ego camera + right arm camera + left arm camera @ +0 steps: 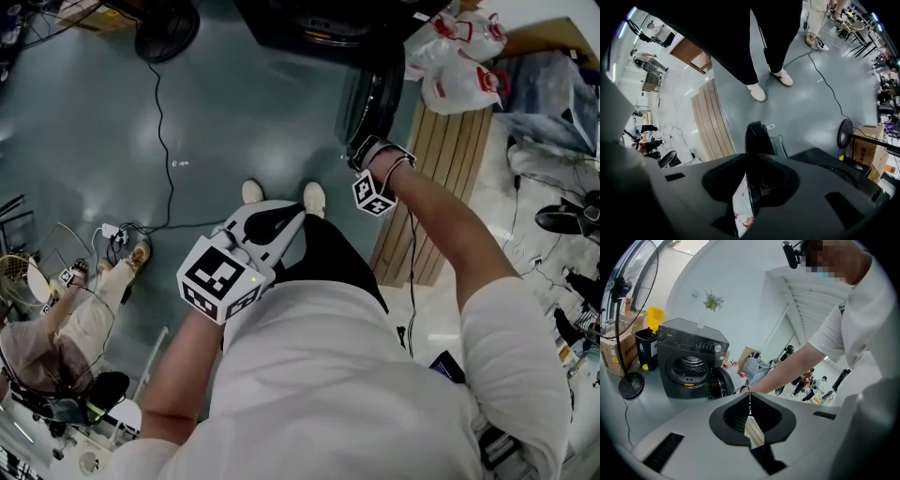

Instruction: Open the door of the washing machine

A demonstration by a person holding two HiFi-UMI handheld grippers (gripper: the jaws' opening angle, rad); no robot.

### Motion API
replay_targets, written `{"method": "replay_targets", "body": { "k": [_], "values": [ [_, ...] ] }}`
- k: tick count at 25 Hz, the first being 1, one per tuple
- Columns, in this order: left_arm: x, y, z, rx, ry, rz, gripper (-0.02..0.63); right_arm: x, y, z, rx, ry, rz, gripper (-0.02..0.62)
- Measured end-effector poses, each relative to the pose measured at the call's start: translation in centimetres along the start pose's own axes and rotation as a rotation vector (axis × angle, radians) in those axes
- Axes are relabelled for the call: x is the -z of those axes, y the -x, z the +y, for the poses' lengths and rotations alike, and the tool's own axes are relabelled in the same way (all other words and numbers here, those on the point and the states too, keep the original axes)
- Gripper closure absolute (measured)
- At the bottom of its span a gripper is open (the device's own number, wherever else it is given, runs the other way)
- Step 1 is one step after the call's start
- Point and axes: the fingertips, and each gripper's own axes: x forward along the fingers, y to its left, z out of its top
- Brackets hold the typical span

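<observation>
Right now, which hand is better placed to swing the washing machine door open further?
Right. The right gripper has the edge of the door between its fingers at the washing machine; the left gripper is empty, back by the person's waist.

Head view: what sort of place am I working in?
Probably a workshop or test lab, not a home laundry: the washing machine stands on an open grey floor, a pedestal fan and cardboard box beside it, a cable trailing across.

Fan [621, 287] left of washing machine [689, 357], door [723, 383] (swung out) right
</observation>
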Motion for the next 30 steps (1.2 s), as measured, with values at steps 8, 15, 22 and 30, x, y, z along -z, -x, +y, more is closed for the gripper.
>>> {"method": "replay_targets", "body": {
  "k": [8,15,22,30],
  "values": [
    [0.0,-1.0,-0.8,-0.007,0.001,-0.001,0.586,0.7,-0.4,1.3,0.006,0.030,0.006,0.503],
    [-0.1,-1.3,-1.3,-0.012,-0.003,-0.005,0.586,0.5,-0.4,1.5,0.012,0.036,0.006,0.503],
    [-0.3,-2.0,-1.4,-0.018,-0.008,0.000,0.586,0.8,-0.7,1.8,0.016,0.047,0.003,0.502],
    [-0.4,-1.7,-1.3,-0.024,-0.014,-0.004,0.586,0.5,-0.5,1.8,0.008,0.032,-0.009,0.492]
  ]
}}
